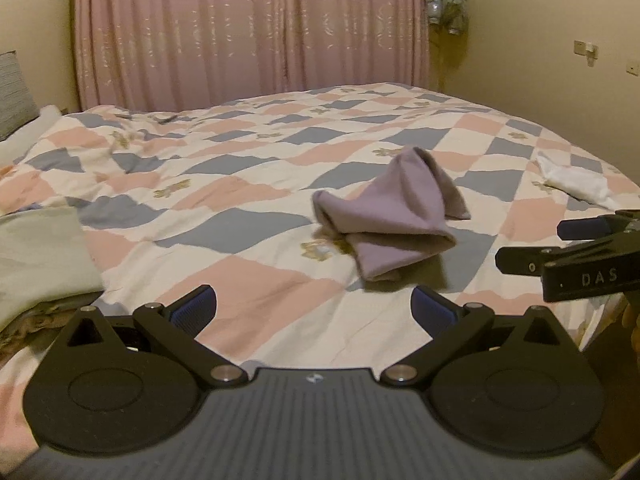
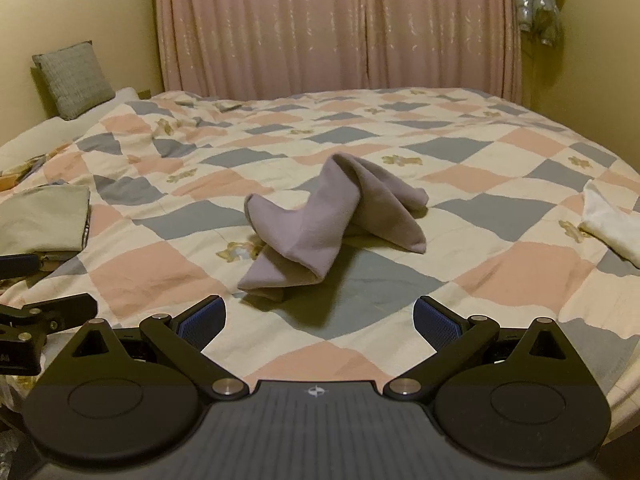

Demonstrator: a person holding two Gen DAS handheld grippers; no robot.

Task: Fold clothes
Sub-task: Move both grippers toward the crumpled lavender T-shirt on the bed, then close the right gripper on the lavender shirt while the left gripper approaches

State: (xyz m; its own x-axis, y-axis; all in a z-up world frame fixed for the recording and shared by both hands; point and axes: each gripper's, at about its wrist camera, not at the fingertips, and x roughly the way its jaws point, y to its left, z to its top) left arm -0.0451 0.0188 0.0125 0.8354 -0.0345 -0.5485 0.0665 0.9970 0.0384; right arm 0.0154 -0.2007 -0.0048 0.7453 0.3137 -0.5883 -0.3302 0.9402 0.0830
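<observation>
lilac garment (image 2: 332,216) — crumpled and twisted near the middle of the bed (image 2: 472,148), lying on the checked quilt of pink, grey-blue and cream squares, one end peaked up and the other trailing toward the near edge. seen from the left wrist view too (image 1: 392,216), a little right of centre there. touched by neither tool.

left tool (image 1: 314,312) spread wide, blue pads (image 1: 196,310) well apart, nothing between them, hovering over the near part of the quilt short of the garment. right tool (image 2: 320,322) likewise spread wide and empty, pads (image 2: 434,324) flanking the view of the garment's near end without reaching it. side by side at the near edge of the bed — right tool visible at the right rim of the left view (image 1: 568,248), left tool at the left rim of the right view.

pale green folded cloth (image 2: 44,220) at the left side of the bed, well apart from the lilac piece. white cloth (image 2: 612,224) bunched at the right side, also well apart. grey cushion (image 2: 74,78) propped against the wall at the far left corner. pink curtain (image 2: 340,24) hanging behind the bed.
</observation>
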